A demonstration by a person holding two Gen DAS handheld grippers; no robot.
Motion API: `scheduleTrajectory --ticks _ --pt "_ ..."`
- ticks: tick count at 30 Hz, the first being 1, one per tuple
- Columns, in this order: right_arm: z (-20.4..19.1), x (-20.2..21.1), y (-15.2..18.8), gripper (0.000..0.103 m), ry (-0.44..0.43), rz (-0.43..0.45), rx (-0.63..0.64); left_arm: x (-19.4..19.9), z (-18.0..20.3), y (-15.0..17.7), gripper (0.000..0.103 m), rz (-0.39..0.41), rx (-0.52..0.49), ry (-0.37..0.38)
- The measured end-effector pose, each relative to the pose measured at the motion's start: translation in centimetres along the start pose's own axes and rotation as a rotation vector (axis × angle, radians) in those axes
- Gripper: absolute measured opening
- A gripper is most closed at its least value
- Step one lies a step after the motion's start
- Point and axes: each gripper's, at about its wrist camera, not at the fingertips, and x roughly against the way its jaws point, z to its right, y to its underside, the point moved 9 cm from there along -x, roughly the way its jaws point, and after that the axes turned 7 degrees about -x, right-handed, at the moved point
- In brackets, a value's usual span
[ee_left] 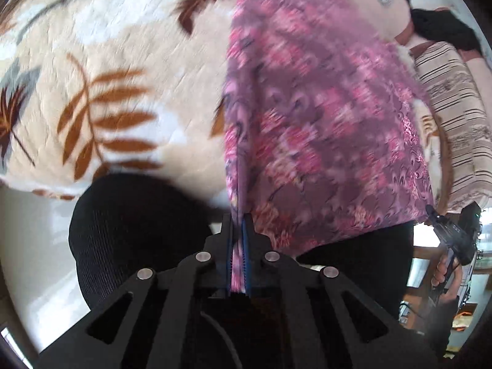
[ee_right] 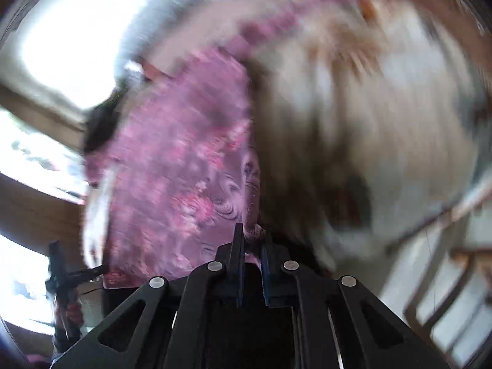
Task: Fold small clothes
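Fingers on the left gripper (ee_left: 237, 224) were clamped tight on one edge of the pink floral garment (ee_left: 323, 117), and the right gripper (ee_right: 252, 240) was pinched on a bunched bit of the opposite edge. Cloth hung stretched between them over the leaf-print bed blanket (ee_left: 107, 61). Both views were blurry. That right grip looked skimpy, so a hard tug could've yanked the hem free and wrecked the fold.

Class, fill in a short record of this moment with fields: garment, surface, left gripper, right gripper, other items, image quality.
garment: purple-pink floral cloth, lying on the bed
surface: cream fleece blanket with brown leaf print
left gripper: shut on one cloth edge
right gripper: shut on a bunched cloth corner
other items: striped beige pillow; black mesh chair back
image quality: right wrist view heavily blurred
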Motion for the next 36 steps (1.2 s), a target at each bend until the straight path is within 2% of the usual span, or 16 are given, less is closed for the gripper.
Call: scheduleTrajectory --ticks 3,6,8,10,11,13,15,18,19,21,23,24,25,27,32,36 --pt "-0.4 0.0 -0.9 0.015 0.028 0.009 -0.001 1.4 0.0 -0.7 0.003 0.034 -0.003 0.01" --pt "-2.8 2.3 -3.5 0.016 0.07 0.129 0.101 5.0 0.6 -3.9 0.006 0.162 -0.069 -0.022" --pt "-5.0 3.6 -5.0 0.016 0.035 0.2 0.145 6.4 2.0 -6.3 0.021 0.232 -0.105 -0.012" --pt "-7.5 3.9 -6.6 0.019 -0.025 0.241 0.183 6.9 3.2 -9.1 0.058 0.304 -0.133 -0.021" --pt "-8.6 3.5 -7.3 0.02 -0.039 0.258 0.204 6.8 3.5 -10.2 0.062 0.328 -0.137 -0.042" --pt "-9.8 1.4 -8.3 0.02 -0.031 0.269 0.23 4.7 4.4 -12.7 0.062 0.355 -0.159 -0.11" --pt "-9.8 -2.0 -9.1 0.02 0.008 0.239 0.234 1.7 4.8 -14.2 0.062 0.323 -0.163 -0.155" --pt "-7.8 -7.4 -9.0 0.016 0.122 0.123 0.233 -2.2 4.5 -15.2 0.062 0.264 -0.169 -0.239" --pt "-7.6 -7.4 -9.0 0.016 0.113 0.139 0.245 -3.6 4.4 -15.4 0.063 0.237 -0.189 -0.293" --pt "-8.2 -6.5 -10.1 0.016 0.075 0.142 0.25 -3.2 5.3 -15.7 0.063 0.28 -0.239 -0.331" --pt "-7.7 -4.6 -12.7 0.017 0.046 0.188 0.207 -3.0 6.4 -16.2 0.063 0.271 -0.263 -0.279" --pt "-6.9 -3.0 -14.9 0.021 0.048 0.241 0.162 -2.8 7.0 -16.9 0.063 0.27 -0.261 -0.249" --pt "-5.7 -1.8 -17.2 0.033 0.059 0.287 0.107 -2.5 7.3 -17.4 0.063 0.277 -0.257 -0.235" --pt "-1.9 0.8 -22.5 0.047 0.097 0.39 -0.042 -2.2 7.9 -19.3 0.065 0.299 -0.243 -0.211" --pt "6.5 4.0 -33.1 0.048 0.109 0.55 -0.358 -3.4 9.6 -24.9 0.069 0.311 -0.222 -0.198" --pt "10.3 3.0 -39.3 0.048 0.123 0.613 -0.487 -4.7 10.3 -29.2 0.069 0.325 -0.227 -0.219"
